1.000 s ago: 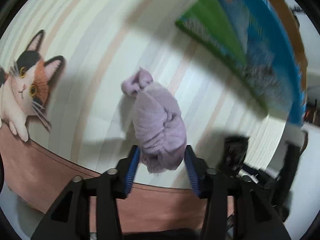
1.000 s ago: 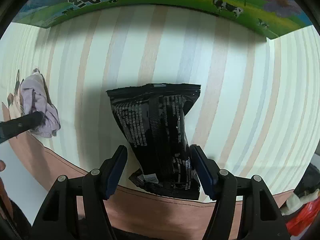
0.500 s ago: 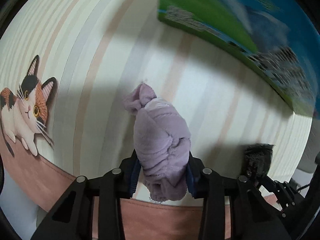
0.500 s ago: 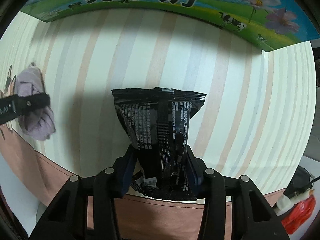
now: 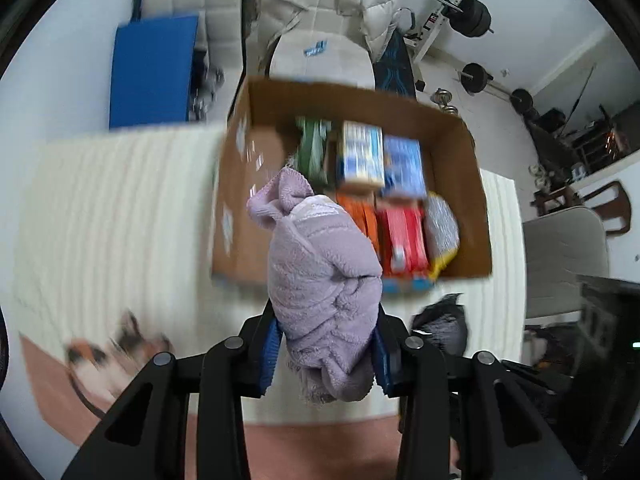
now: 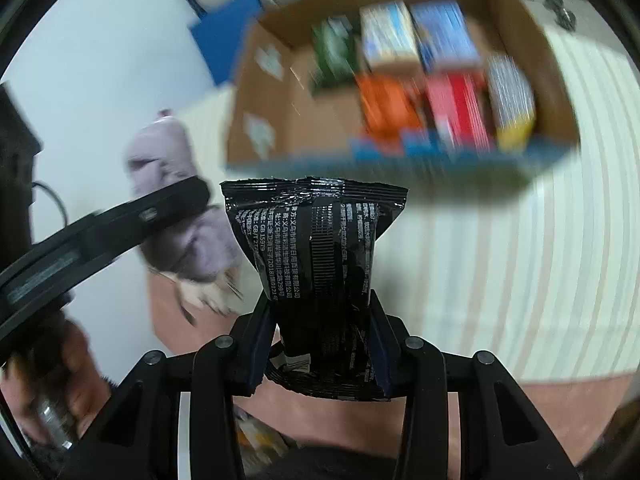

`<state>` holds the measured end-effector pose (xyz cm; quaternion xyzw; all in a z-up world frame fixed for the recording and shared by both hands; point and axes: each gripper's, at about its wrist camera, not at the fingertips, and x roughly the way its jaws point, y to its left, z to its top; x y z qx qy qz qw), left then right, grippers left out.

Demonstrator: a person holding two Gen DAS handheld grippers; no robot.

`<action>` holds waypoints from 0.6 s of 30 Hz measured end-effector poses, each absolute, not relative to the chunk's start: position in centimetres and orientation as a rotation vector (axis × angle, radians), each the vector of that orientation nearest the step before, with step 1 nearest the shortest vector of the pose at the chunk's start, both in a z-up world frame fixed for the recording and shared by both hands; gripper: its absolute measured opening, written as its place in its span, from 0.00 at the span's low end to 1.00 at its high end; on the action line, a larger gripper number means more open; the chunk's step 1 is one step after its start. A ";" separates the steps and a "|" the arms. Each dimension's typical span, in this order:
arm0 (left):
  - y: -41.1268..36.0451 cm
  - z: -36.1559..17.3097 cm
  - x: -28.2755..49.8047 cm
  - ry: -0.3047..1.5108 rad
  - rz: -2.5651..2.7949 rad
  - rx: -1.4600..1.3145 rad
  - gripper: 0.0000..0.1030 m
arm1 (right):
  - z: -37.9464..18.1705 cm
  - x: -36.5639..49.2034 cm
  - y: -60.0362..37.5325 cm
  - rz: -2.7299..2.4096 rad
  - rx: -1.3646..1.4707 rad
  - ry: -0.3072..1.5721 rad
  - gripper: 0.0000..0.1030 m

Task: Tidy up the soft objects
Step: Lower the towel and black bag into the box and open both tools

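My left gripper is shut on a lilac fleece cloth and holds it in the air, in front of an open cardboard box. The cloth also shows at the left of the right wrist view. My right gripper is shut on a black plastic pouch with white print, lifted above the striped tablecloth. The box holds several coloured packs standing side by side.
The box stands on the striped tablecloth, which has a cat picture near its brown front border. Beyond the table are a chair draped with a padded coat, a blue panel and weights.
Both grippers have risen from the tablecloth with their loads and tilted up, so the open box and the room now show. The right jaws closed on the pouch and the left on the cloth.
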<state>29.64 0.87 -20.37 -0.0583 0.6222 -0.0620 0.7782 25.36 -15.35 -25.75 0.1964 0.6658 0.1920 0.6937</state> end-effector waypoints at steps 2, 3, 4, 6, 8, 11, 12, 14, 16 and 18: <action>1.0 -20.5 32.8 1.344 -0.105 -0.069 0.34 | -25.1 27.8 -15.6 0.430 0.493 1.455 0.43; 0.9 -20.8 34.1 1.352 -0.091 -0.038 0.34 | -25.2 29.3 -15.6 0.422 0.532 1.439 0.43; 0.7 -21.3 35.7 1.361 -0.072 -0.006 0.34 | -25.7 30.0 -15.7 0.414 0.561 1.435 0.43; 0.5 -22.4 38.6 1.397 -0.048 0.062 0.34 | -27.1 32.5 -15.5 0.397 0.611 1.440 0.43; 0.7 -24.8 41.4 1.453 -0.013 0.110 0.34 | -28.6 34.0 -14.6 0.373 0.633 1.449 0.43; 1.3 -28.2 44.6 1.564 0.010 0.127 0.35 | -30.1 36.2 -13.5 0.340 0.634 1.469 0.43; 1.5 -29.2 45.4 1.587 0.021 0.125 0.35 | -31.0 36.9 -12.9 0.332 0.628 1.487 0.43; 1.7 -30.5 46.4 1.613 0.026 0.139 0.35 | -32.8 37.4 -12.7 0.319 0.650 1.516 0.44; 1.7 -31.6 47.3 1.627 0.034 0.165 0.35 | -34.3 37.3 -12.4 0.309 0.659 1.542 0.44; 2.0 -32.2 48.0 1.651 0.031 0.144 0.35 | -35.4 37.6 -12.1 0.296 0.660 1.552 0.44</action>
